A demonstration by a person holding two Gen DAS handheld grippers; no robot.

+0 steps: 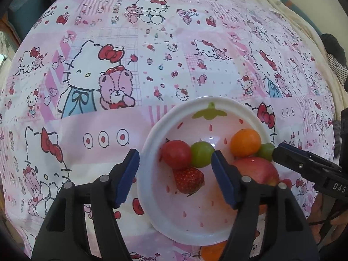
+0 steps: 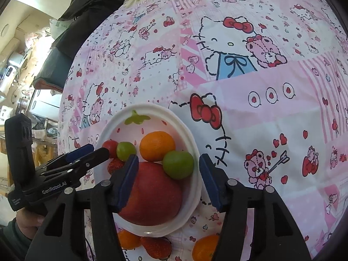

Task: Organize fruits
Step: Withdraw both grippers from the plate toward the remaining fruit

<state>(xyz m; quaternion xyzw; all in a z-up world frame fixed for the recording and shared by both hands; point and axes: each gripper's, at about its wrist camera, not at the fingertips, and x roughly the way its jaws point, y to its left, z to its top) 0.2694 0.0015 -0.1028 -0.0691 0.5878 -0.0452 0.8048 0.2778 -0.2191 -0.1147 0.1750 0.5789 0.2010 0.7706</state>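
Observation:
A white strawberry-print bowl (image 1: pixel 148 152) (image 2: pixel 191 143) on the pink cloth holds a tomato (image 1: pixel 176 154), a green grape (image 1: pixel 201 154), a strawberry (image 1: pixel 188 180), a tangerine (image 1: pixel 245 143) (image 2: pixel 157 145), a second green grape (image 2: pixel 178 164) and a red apple (image 1: pixel 258 169) (image 2: pixel 152 195). My left gripper (image 1: pixel 175 177) is open over the bowl's left rim, above the strawberry. My right gripper (image 2: pixel 168 179) is open over the bowl's right side, around the second grape and the apple's edge. Outside the bowl lie a tangerine (image 2: pixel 128 239), a strawberry (image 2: pixel 156 246) and another tangerine (image 2: pixel 204 248).
The pink Hello Kitty cloth (image 1: pixel 108 130) covers the whole surface. A dark jacket (image 2: pixel 87 6) and a cream blanket (image 1: pixel 289 6) lie at the far edges. Room furniture (image 2: pixel 21 65) stands beyond the left edge.

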